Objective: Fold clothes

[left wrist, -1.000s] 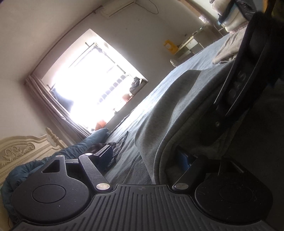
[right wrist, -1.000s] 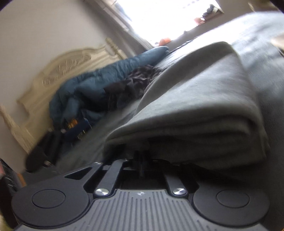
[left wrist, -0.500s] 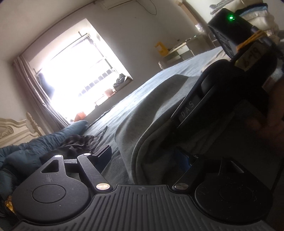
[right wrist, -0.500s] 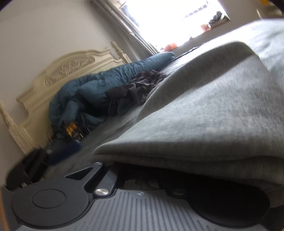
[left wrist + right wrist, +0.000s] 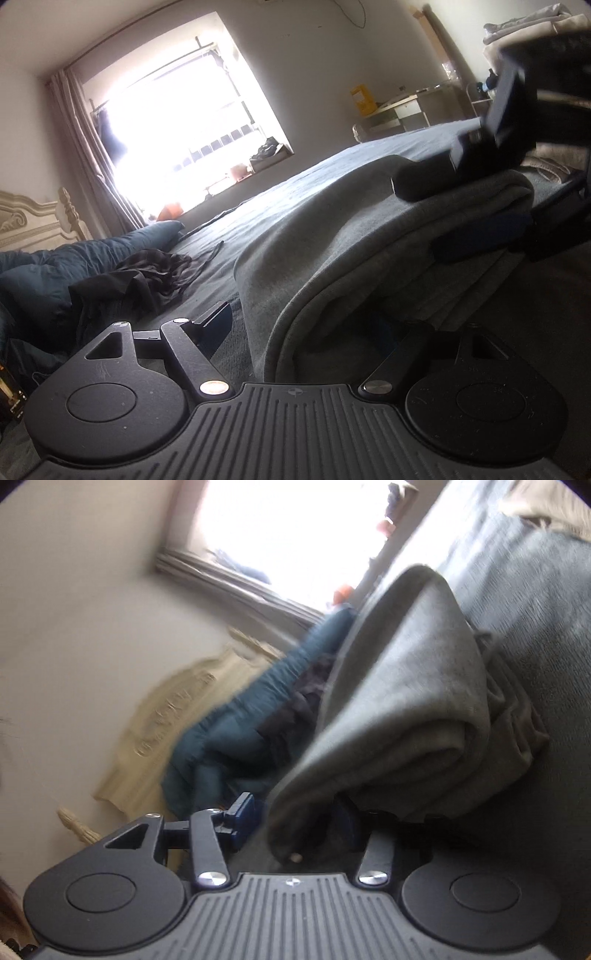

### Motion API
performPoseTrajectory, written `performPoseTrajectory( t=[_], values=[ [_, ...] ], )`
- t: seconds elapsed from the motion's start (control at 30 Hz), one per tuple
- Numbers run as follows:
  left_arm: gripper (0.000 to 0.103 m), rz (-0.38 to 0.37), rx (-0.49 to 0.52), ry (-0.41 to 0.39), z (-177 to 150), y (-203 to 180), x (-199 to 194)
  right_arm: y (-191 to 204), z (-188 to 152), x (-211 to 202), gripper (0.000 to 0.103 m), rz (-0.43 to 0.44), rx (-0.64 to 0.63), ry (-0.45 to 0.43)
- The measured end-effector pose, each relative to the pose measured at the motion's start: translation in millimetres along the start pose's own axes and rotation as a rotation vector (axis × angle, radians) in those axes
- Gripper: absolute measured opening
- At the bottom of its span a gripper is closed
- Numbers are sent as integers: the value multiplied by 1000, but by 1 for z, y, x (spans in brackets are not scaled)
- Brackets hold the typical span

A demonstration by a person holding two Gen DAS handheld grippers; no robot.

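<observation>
A grey garment (image 5: 332,229), folded into thick layers, lies on the grey-blue bed (image 5: 295,184). My left gripper (image 5: 301,325) is low at its near edge and open wide: the left finger (image 5: 218,319) is clear of the cloth and the right one is hidden under the fold. My right gripper (image 5: 443,218) straddles the far right end of the fold, one finger above and one below. In the right wrist view the right gripper (image 5: 295,818) has its jaws opening, with the garment (image 5: 406,709) loose between them and its blue left pad (image 5: 243,812) off the cloth.
A blue duvet (image 5: 44,273) and a dark crumpled garment (image 5: 147,273) lie by the cream headboard (image 5: 22,221). A bright window (image 5: 177,122) is behind. A desk (image 5: 402,110) and stacked laundry (image 5: 524,29) stand at the back right; a beige garment (image 5: 554,162) lies on the bed.
The right gripper was shut on the grey fold and has now opened, rolling as it did. In the left wrist view it has shifted right, and that view has rolled toward level.
</observation>
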State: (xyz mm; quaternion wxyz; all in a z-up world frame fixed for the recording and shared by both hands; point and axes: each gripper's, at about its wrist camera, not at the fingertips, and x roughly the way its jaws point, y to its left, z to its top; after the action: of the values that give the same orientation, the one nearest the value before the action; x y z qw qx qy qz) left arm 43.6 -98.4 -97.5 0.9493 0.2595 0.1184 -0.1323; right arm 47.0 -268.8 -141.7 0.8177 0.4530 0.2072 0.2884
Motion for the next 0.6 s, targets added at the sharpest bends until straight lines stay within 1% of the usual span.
performPoseTrajectory(
  t=[0.07,0.13,0.2,0.23,0.27,0.3,0.33,0.37,0.4,0.5,0.57,0.6],
  values=[
    [79,12,17,-4,0,-2,0,0,2,1,60,0,1,-8],
    [79,27,34,-12,-1,-5,1,-2,7,10,60,-37,18,-10],
    [79,36,44,-18,-1,-8,2,-3,10,18,56,-75,40,-17],
    [78,38,43,-22,-1,-8,2,-2,11,22,51,-94,49,-25],
    [78,38,42,-26,-2,-8,2,-2,11,24,38,-110,55,-32],
    [78,37,39,-28,-4,-7,3,0,10,25,30,-111,55,-37],
    [78,38,39,-29,-5,-6,4,2,9,25,16,-106,54,-41],
    [78,42,41,-28,-7,-6,5,6,9,23,12,-99,38,-50],
    [78,59,56,-29,-7,-6,6,10,9,20,11,-97,18,-55],
    [80,144,120,-39,-5,-9,4,21,12,11,10,-98,-38,-62],
    [80,154,119,-23,-7,-9,5,20,10,12,10,-121,-54,-44],
    [80,154,113,-13,-8,-9,6,14,10,14,10,-138,-38,-36]
  ],
)
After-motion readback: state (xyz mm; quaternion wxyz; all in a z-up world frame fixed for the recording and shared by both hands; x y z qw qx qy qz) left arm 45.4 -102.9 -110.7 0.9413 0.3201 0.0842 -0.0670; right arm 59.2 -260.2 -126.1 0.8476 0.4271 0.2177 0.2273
